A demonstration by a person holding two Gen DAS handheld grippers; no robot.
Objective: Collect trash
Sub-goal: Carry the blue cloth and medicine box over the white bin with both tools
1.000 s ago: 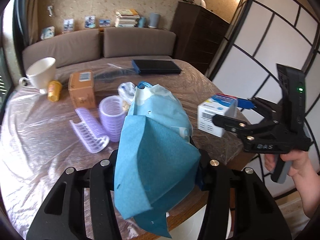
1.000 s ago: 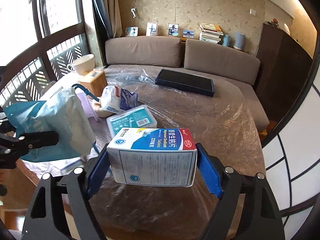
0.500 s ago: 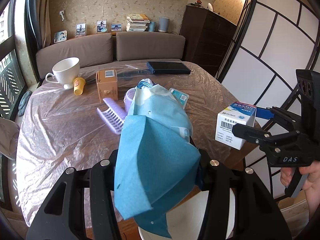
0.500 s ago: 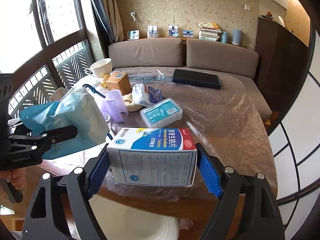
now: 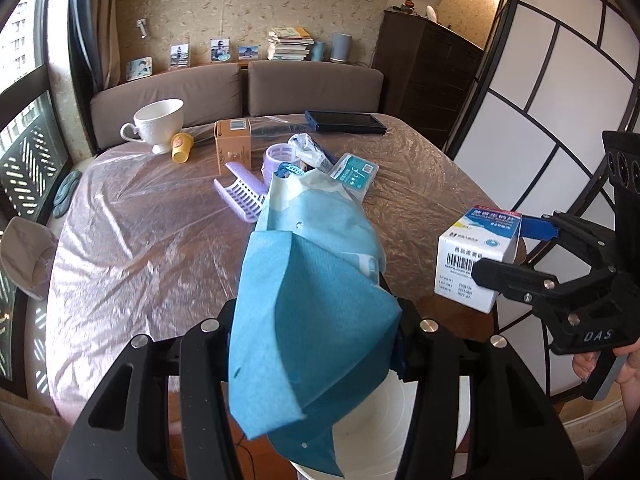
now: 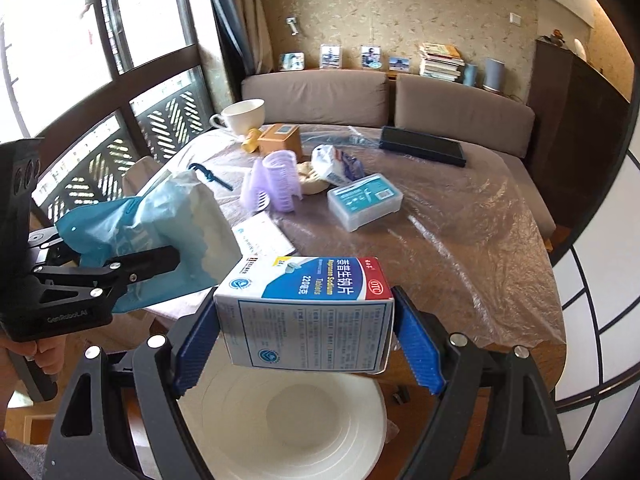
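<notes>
My left gripper (image 5: 316, 316) is shut on a crumpled blue and white packet (image 5: 312, 272), held up past the table's near edge. In the right wrist view the same packet (image 6: 180, 216) hangs at the left in the left gripper (image 6: 160, 260). My right gripper (image 6: 306, 340) is shut on a white, blue and red medicine box (image 6: 304, 292), its blue pads pressing both ends. The box (image 5: 472, 256) also shows at the right of the left wrist view. A round white bin (image 6: 280, 420) stands open on the floor directly below both held things.
The table (image 5: 140, 240), under a clear plastic sheet, carries a white cup (image 5: 160, 124), a brown carton (image 5: 234, 144), purple hair rollers (image 6: 280, 184), a clear plastic case (image 6: 364, 200), a tissue pack (image 6: 336, 164) and a black tablet (image 6: 422, 146). A sofa runs behind; a panelled screen stands at the right.
Both grippers have drawn back from over the table to beyond its near edge, still holding the packet and the box. The white bin has come into view beneath them.
</notes>
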